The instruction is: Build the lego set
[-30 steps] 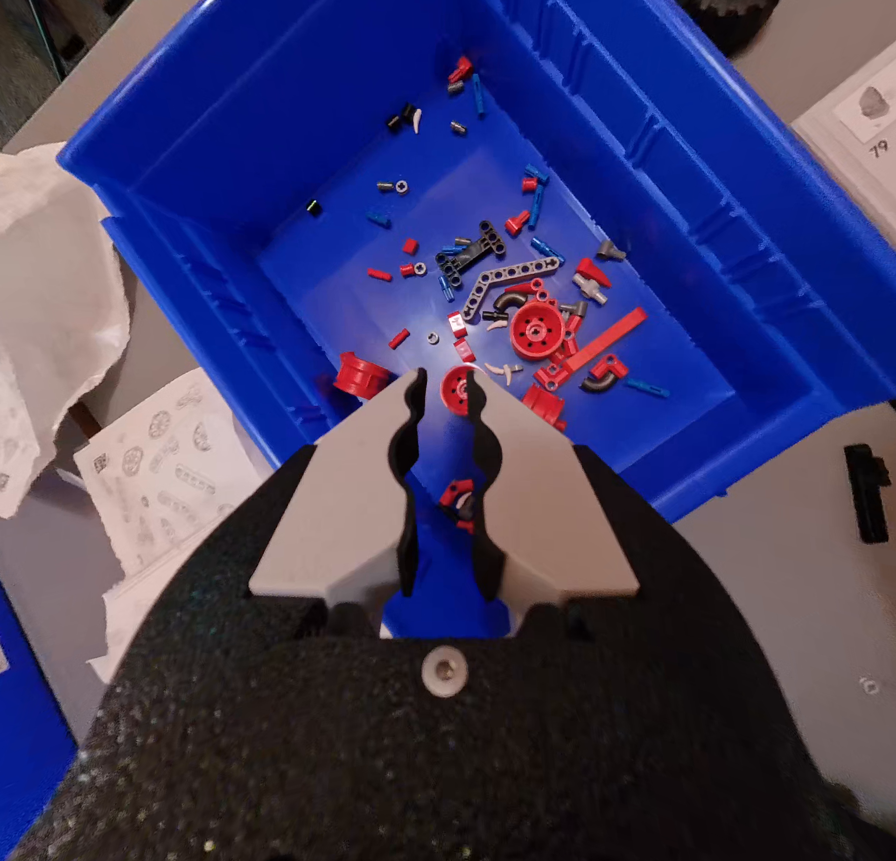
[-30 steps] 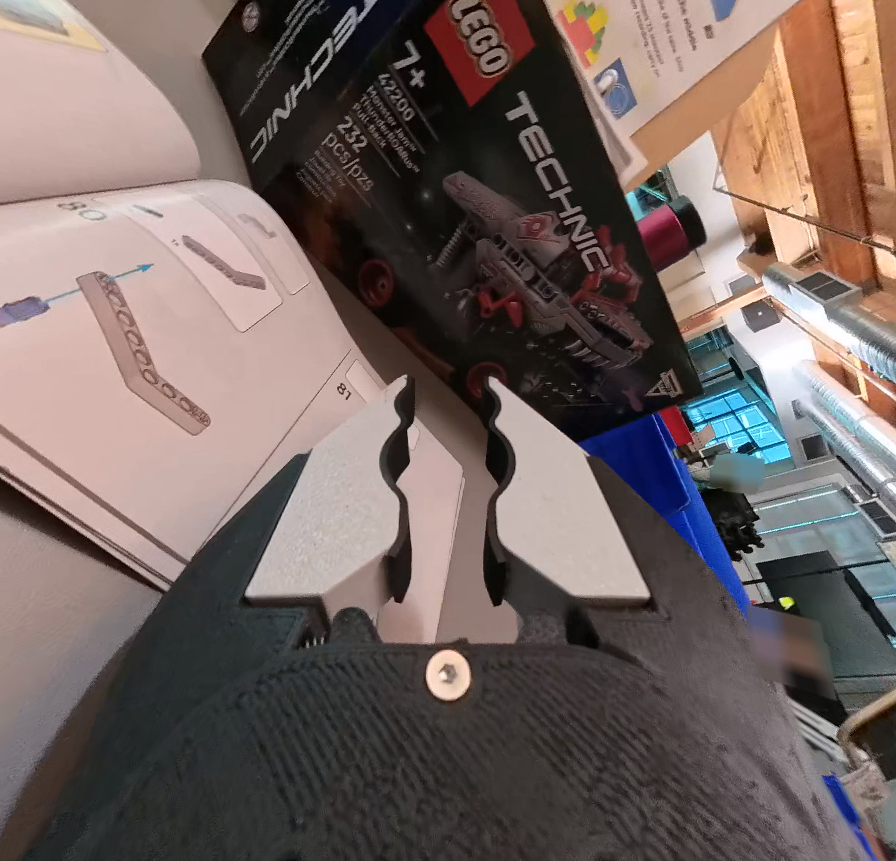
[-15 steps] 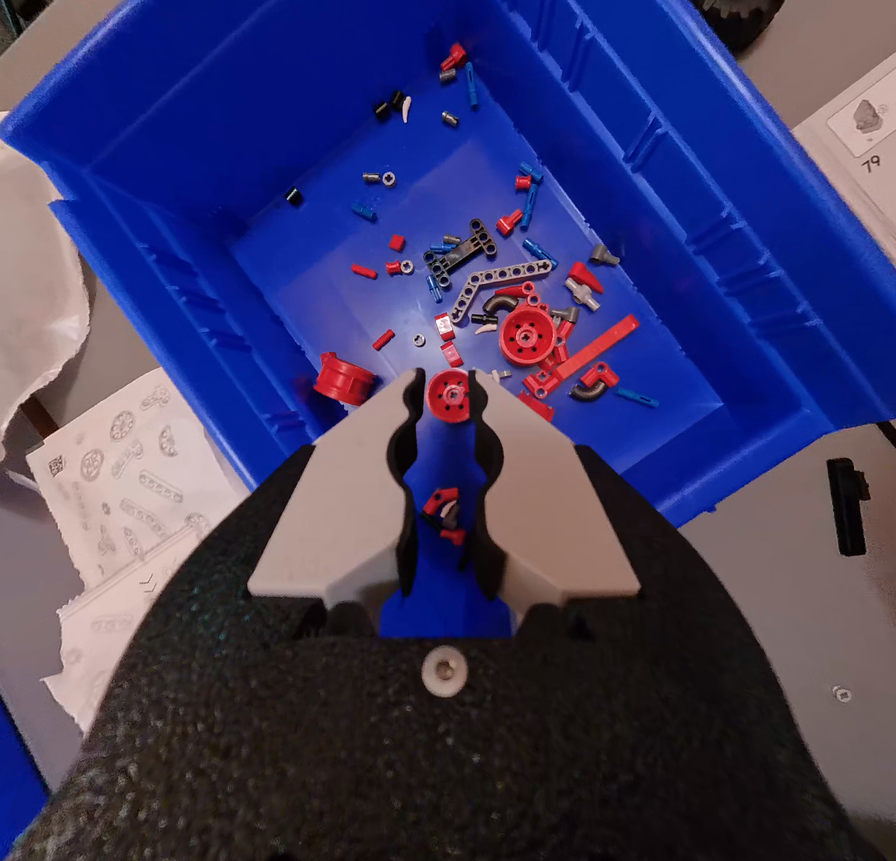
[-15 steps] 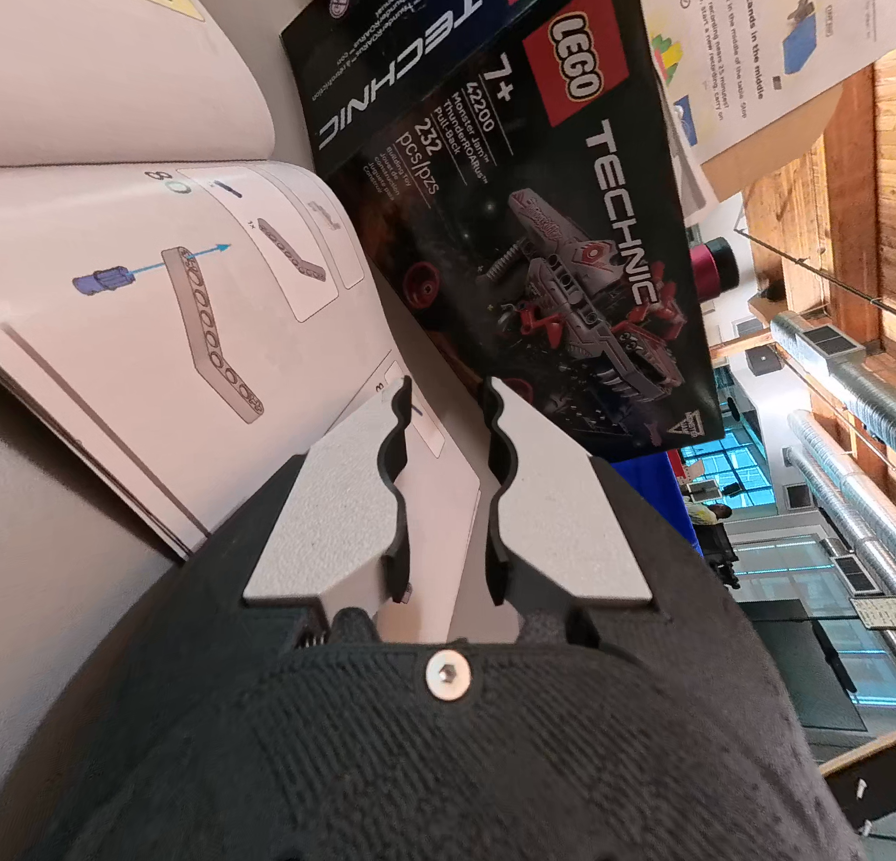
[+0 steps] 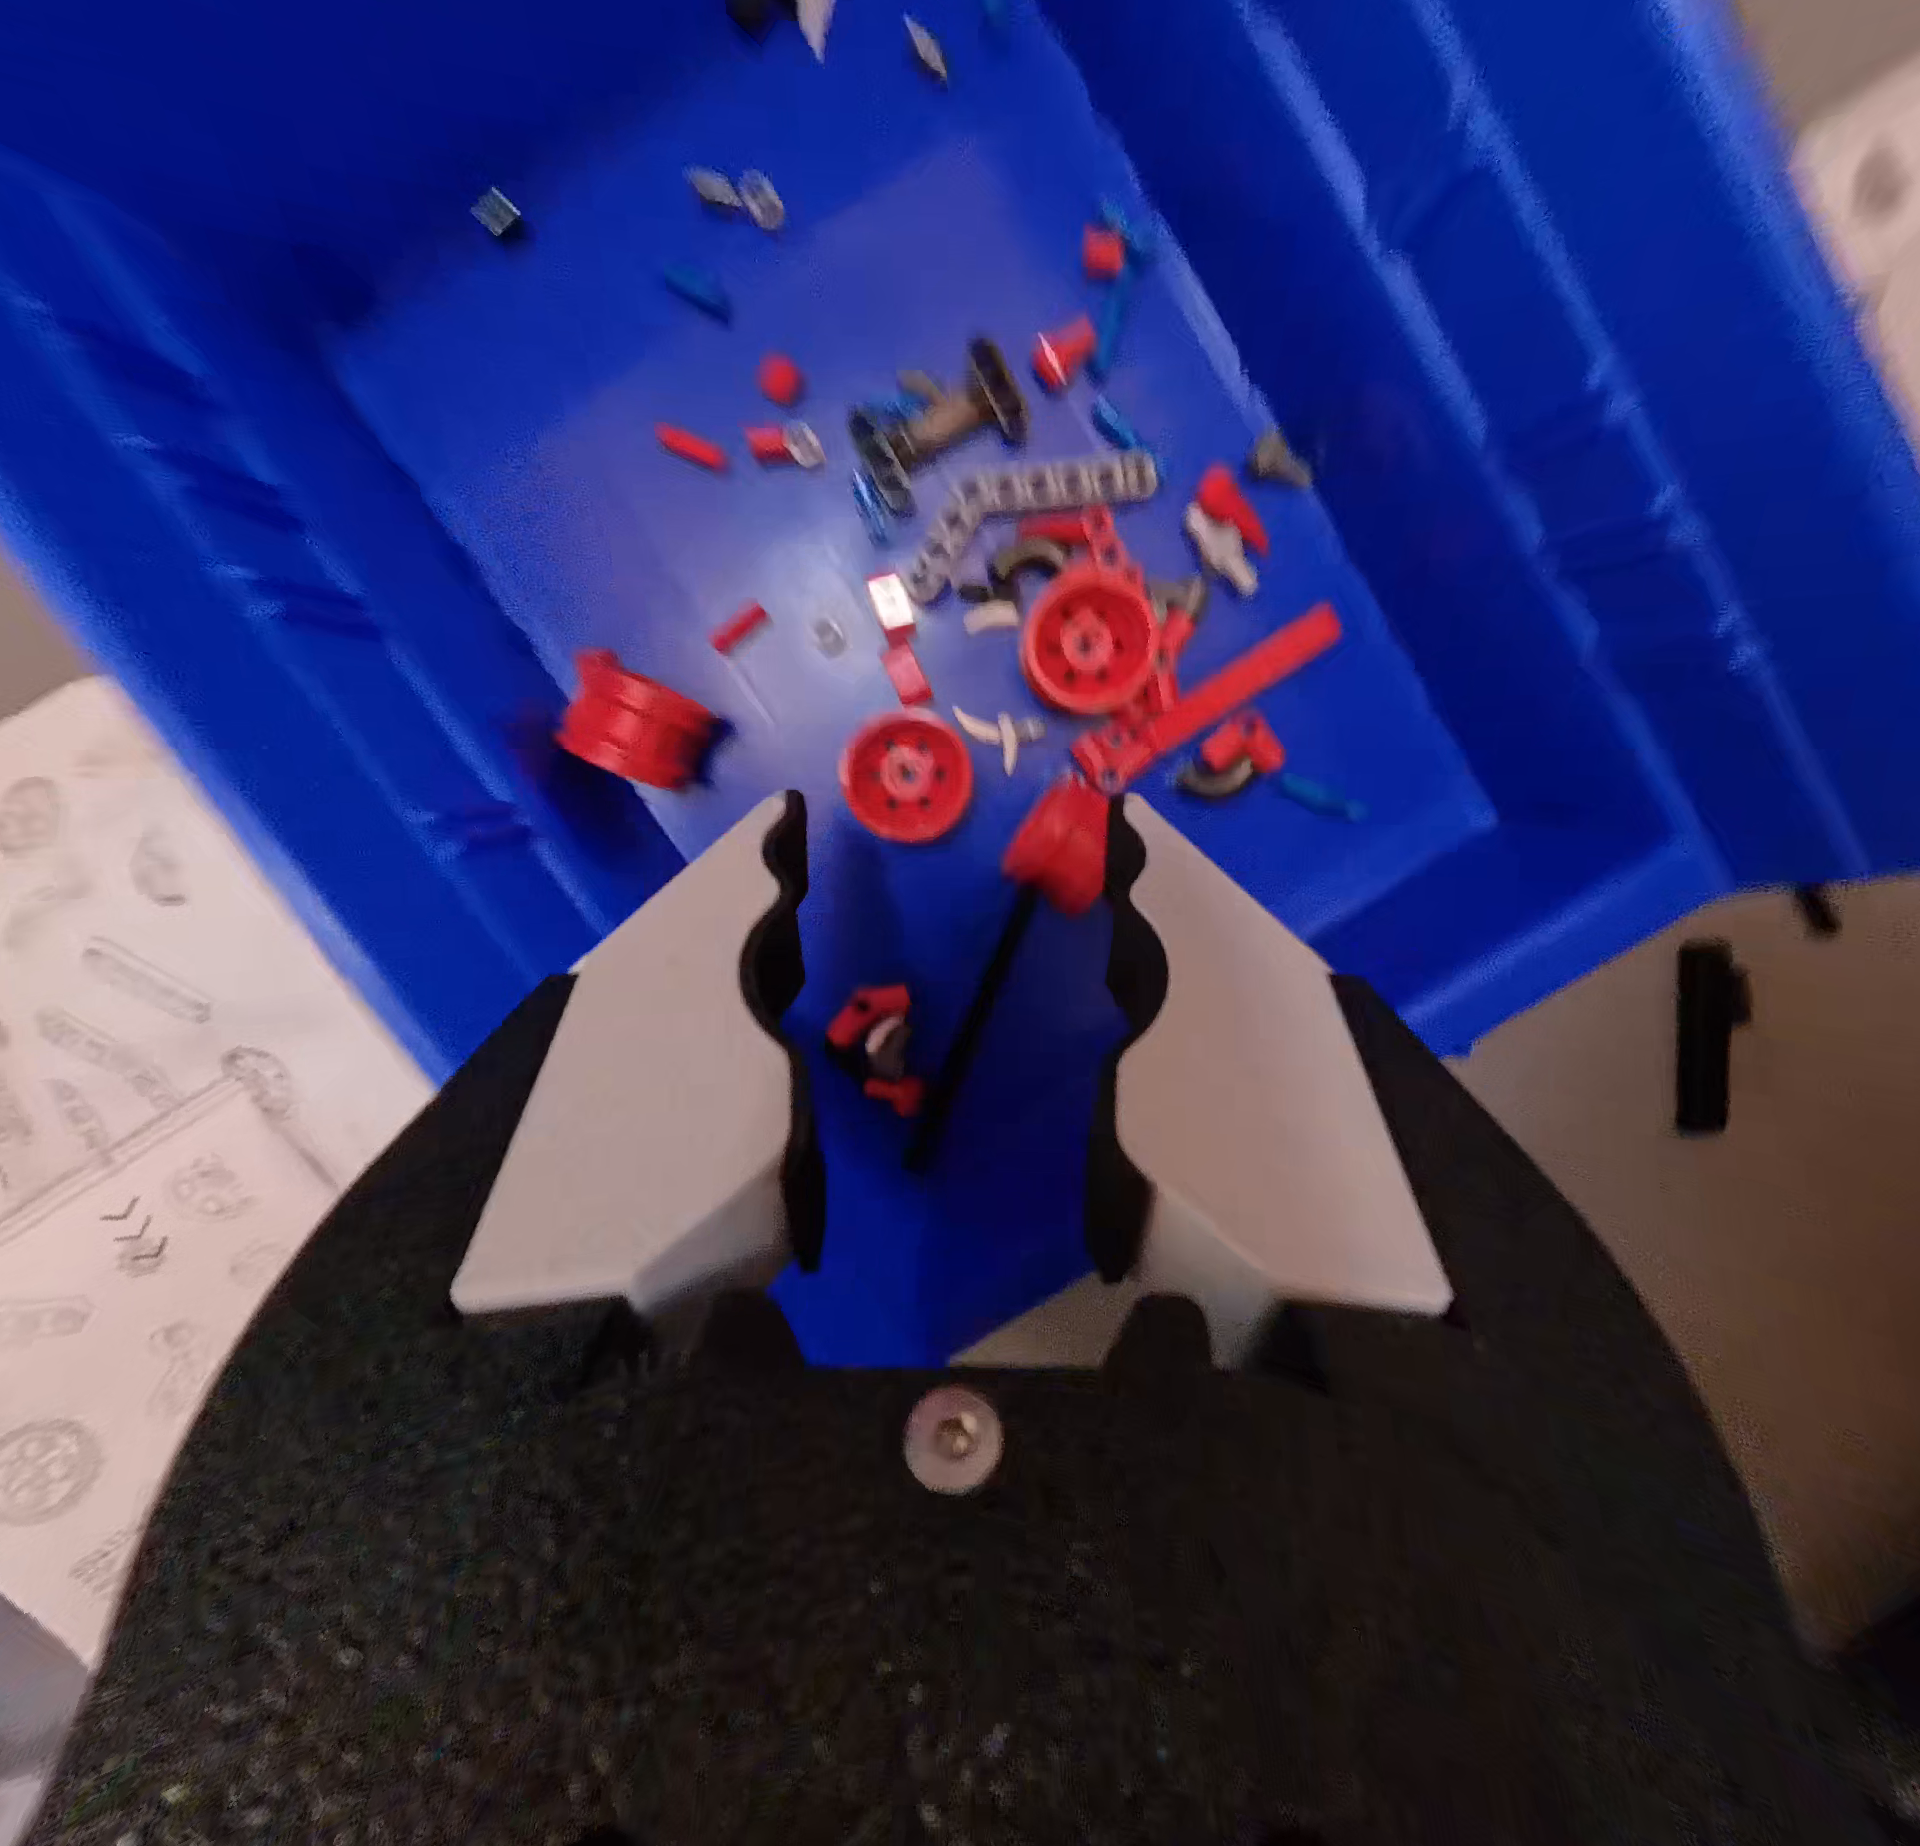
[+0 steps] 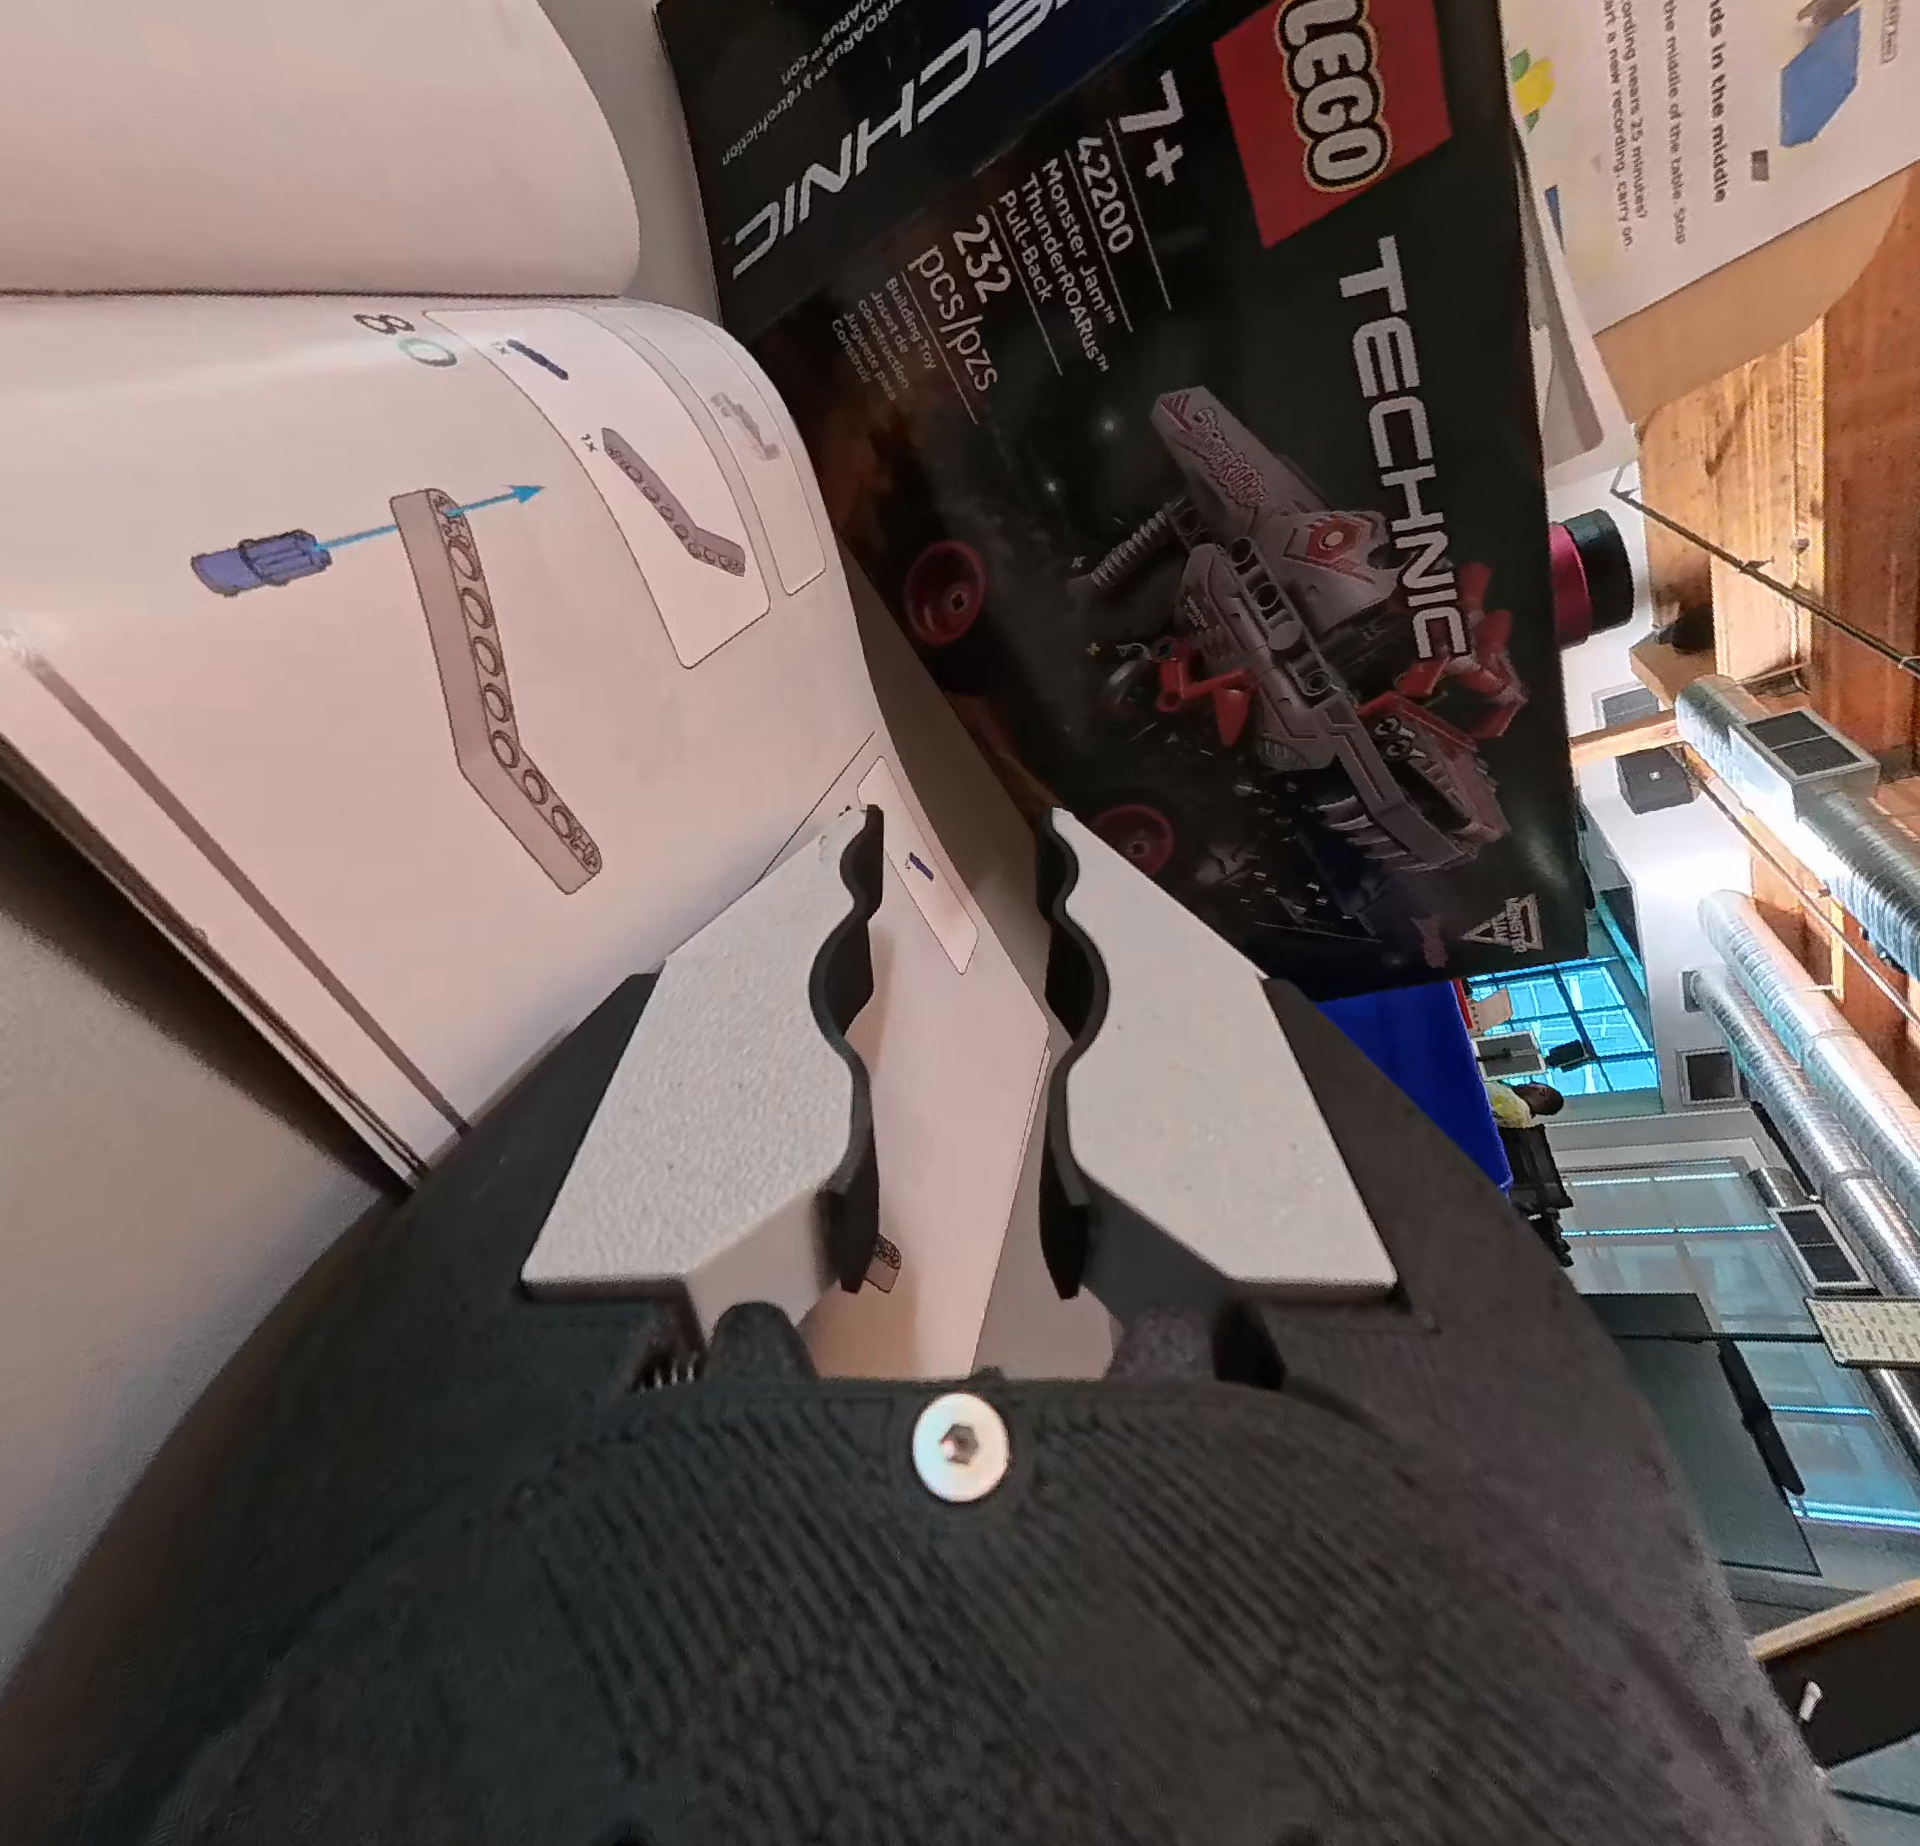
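Two grippers: left gripper (image 5: pixel 951 820) hangs over the blue bin (image 5: pixel 1621 362); right gripper (image 6: pixel 961 830) points across the open instruction booklet (image 6: pixel 312 674) toward the set's dark box (image 6: pixel 1195 446).
Left fingers: spread wide, nothing clamped between them; a red piece (image 5: pixel 1055 846) on a thin black axle (image 5: pixel 971 1033) sits just beside the right finger's tip, and contact cannot be confirmed through the motion blur.
Right fingers: parted by a moderate gap, empty; only booklet paper shows between them.
Task parts: loose on the bin floor, mostly right of centre. A red wheel hub (image 5: pixel 906 776) lies just beyond the left gripper's tips; a larger red hub (image 5: pixel 1086 640) lies farther off in a tangle with a long red beam (image 5: pixel 1236 690) and a grey angled beam (image 5: pixel 1023 503); a third red hub (image 5: pixel 636 721) lies on its side near the left wall.
Other items: printed parts sheet (image 5: pixel 114 1017) left of the bin; small black piece (image 5: pixel 1704 1038) on the table at right.
Probable step: selecting a part from the bin.
Risk 1: parts in the tangle touch or overlap, so closing there could lift or scatter neighbours.
Risk 2: the axle looks thin and may roll or pivot out of the wavy pads.
Risk 3: the blur suggests fast travel; the fingertips could strike the bin floor or near wall.
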Available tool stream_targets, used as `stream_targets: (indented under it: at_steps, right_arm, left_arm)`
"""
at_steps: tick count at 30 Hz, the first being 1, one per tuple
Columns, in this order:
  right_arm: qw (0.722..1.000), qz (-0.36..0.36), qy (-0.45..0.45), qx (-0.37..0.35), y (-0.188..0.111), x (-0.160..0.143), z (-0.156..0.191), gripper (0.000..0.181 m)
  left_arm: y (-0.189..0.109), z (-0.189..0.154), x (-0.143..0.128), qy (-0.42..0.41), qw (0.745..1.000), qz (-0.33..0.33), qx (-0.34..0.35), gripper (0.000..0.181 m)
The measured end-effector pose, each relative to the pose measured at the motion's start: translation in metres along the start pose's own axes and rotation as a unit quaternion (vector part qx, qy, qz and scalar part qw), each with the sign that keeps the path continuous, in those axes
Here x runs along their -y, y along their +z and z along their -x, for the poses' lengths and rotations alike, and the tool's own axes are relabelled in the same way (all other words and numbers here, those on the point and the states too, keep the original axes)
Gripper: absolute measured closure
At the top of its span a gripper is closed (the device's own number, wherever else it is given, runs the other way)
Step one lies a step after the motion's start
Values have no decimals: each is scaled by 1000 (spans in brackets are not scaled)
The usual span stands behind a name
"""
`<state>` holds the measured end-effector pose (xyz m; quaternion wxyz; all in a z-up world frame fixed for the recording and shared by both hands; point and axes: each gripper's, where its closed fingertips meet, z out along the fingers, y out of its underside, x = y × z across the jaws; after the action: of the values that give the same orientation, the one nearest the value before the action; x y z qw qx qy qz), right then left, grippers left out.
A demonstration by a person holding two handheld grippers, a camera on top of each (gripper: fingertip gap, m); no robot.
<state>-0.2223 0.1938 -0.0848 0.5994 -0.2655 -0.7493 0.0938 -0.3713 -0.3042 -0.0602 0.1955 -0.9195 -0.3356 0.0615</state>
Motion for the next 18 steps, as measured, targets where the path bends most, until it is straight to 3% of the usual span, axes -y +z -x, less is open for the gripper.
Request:
stream_targets:
  at_steps: [1,4,6,7,10,12,15,18]
  right_arm:
    - [1000,0,-1,0,0,0,0,154]
    - [1000,0,-3,0,0,0,0,154]
    - [1000,0,-4,0,0,0,0,155]
    - [1000,0,-5,0,0,0,1,155]
    - [1000,0,-6,0,0,0,1,155]
    - [1000,-1,-7,0,0,0,1,155]
    - [1000,-1,-8,1,0,0,1,156]
    - [1000,0,-10,1,1,0,2,157]
  left_arm:
    - [7,-6,-11,22,999,36,-4,126]
    - [27,-23,-34,59,991,120,-33,127]
    - [38,-25,-38,78,986,144,-34,156]
    - [40,-31,-32,89,986,131,-50,158]
    - [36,-42,10,92,992,9,-85,161]
    - [30,-20,28,41,998,-37,-37,155]
    - [24,13,39,11,996,-75,43,147]
    - [41,-4,38,38,997,-65,-4,151]
